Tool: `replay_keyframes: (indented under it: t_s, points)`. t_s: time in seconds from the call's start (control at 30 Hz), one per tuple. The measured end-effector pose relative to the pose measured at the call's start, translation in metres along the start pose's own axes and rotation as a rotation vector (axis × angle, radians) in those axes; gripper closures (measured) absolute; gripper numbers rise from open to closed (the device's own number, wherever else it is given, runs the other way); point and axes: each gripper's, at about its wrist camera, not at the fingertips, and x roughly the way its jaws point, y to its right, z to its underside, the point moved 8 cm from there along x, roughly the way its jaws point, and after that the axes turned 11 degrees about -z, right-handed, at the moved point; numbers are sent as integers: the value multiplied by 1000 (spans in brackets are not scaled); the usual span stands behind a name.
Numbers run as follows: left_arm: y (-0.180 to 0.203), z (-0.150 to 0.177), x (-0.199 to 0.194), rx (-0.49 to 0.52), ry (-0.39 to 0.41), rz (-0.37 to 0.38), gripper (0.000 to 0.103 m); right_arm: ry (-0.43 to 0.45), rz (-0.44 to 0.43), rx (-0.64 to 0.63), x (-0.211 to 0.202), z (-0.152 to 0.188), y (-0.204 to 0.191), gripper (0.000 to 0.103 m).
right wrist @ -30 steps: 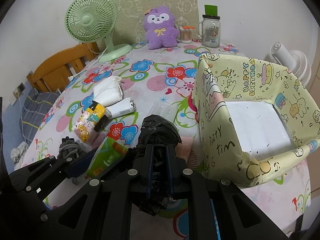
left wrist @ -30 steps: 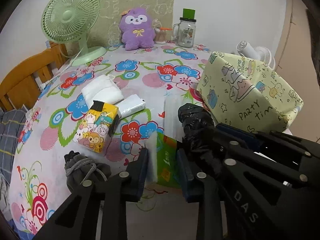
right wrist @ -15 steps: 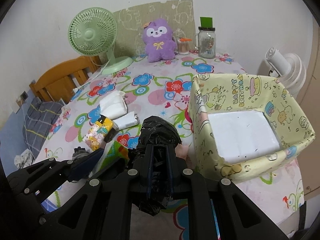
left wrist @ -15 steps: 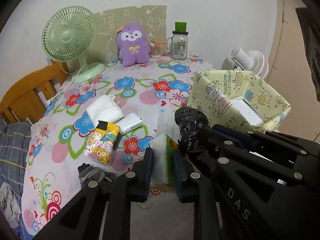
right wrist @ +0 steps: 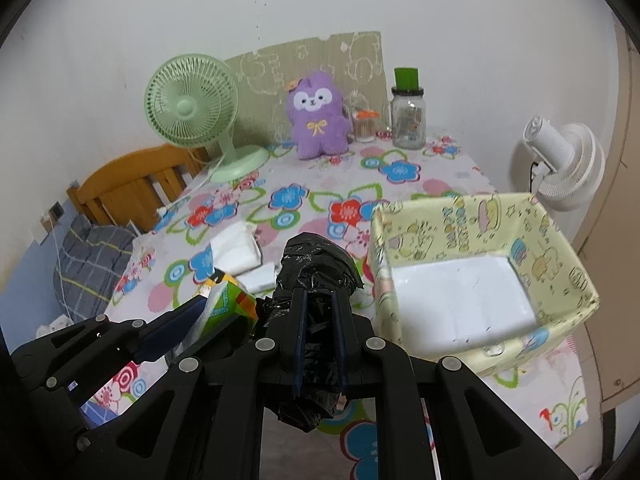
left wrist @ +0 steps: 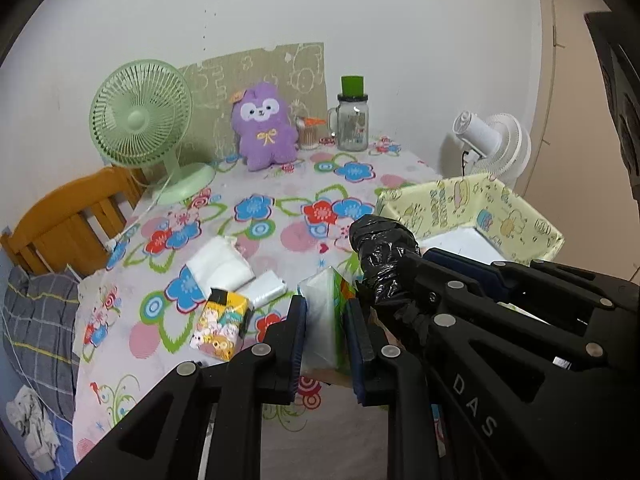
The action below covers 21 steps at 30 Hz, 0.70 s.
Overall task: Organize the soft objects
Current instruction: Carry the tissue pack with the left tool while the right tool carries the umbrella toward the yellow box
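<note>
Now both loads are lifted clear of the tabletop (left wrist: 280, 200): left hand-held gripper (left wrist: 326, 322) clamps the tissue pack (left wrist: 322, 312), right hand-held gripper (right wrist: 319, 340) pinches the black bag (right wrist: 316, 272), box (right wrist: 576, 280) next, I'd say.

Open box (right wrist: 568, 268) mouth unobstructed; tissue packs (left wrist: 224, 264) leftward.

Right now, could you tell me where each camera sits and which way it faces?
Left wrist: rides the left hand-held gripper, looking across the floral table; its fingers clamp a green tissue pack.
Right wrist: rides the right hand-held gripper, clamping a black bag roll beside the yellow box.
Shared: purple plush, green fan.
</note>
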Motion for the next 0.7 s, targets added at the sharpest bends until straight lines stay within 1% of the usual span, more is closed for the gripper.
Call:
replay_keyframes:
  t_s: [0.23, 0.7]
  points:
    - [6, -19, -12, 4, 25, 1, 85, 32, 9, -4, -18, -21, 4, 87]
    - [22, -69, -37, 17, 110, -5, 85, 112, 18, -26, -52, -64, 22, 87]
